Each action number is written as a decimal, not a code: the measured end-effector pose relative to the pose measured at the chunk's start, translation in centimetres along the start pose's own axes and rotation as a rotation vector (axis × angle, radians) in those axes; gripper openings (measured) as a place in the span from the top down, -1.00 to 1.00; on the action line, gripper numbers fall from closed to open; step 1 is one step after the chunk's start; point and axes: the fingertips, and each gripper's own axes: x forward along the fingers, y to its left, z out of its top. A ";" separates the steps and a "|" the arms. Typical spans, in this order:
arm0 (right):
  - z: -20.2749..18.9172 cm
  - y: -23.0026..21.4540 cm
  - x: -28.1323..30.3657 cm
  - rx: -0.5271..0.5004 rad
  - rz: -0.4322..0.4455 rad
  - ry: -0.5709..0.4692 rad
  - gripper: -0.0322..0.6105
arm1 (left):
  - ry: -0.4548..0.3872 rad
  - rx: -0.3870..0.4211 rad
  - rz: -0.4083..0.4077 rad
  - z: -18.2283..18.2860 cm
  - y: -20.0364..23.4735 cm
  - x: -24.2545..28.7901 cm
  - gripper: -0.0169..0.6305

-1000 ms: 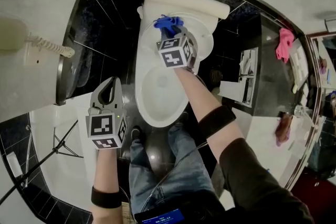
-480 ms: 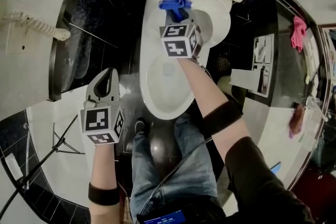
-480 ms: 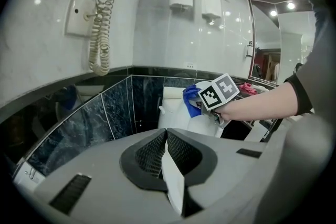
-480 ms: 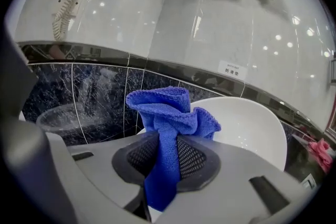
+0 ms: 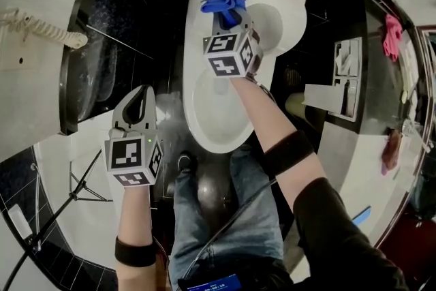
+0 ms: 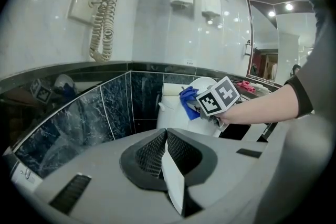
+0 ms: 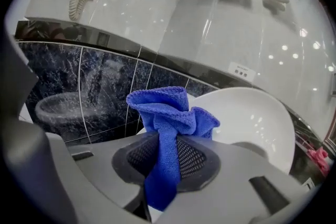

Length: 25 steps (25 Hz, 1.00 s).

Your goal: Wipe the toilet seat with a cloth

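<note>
The white toilet [image 5: 218,112] stands in the middle of the head view with its seat rim [image 5: 193,88] showing and its lid [image 7: 252,118] raised at the back. My right gripper [image 5: 228,16] is over the back of the bowl, shut on a crumpled blue cloth [image 5: 221,2] that bunches out beyond the fingertips. In the right gripper view the cloth [image 7: 168,118] hangs down between the jaws of the right gripper [image 7: 167,157]. My left gripper [image 5: 139,95] is to the left of the toilet, beside the dark tiled wall, shut and empty. In its own view the left gripper [image 6: 167,136] looks towards the cloth [image 6: 188,103].
A wall phone with a coiled cord [image 5: 41,27] hangs at the left. A pink cloth [image 5: 393,37] lies on the counter at the right. A thin stand [image 5: 75,187] is at the lower left. The person's legs in jeans [image 5: 225,215] are in front of the toilet.
The right gripper has shifted a little over the back of the bowl, still holding the cloth. The left gripper has sunk slightly beside the toilet. Both grips are unchanged.
</note>
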 end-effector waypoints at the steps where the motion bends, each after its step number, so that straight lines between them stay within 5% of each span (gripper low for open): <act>1: -0.5 0.7 0.4 0.000 0.017 0.016 0.56 | 0.000 0.001 0.001 -0.1 0.1 0.0 0.94; 13: -5.4 7.3 3.9 0.104 0.083 0.093 0.57 | -0.009 0.015 0.019 -3.6 2.2 0.6 0.94; 25: -15.5 12.6 6.0 0.163 0.080 0.172 0.57 | 0.022 0.041 -0.002 -11.1 2.7 2.4 0.94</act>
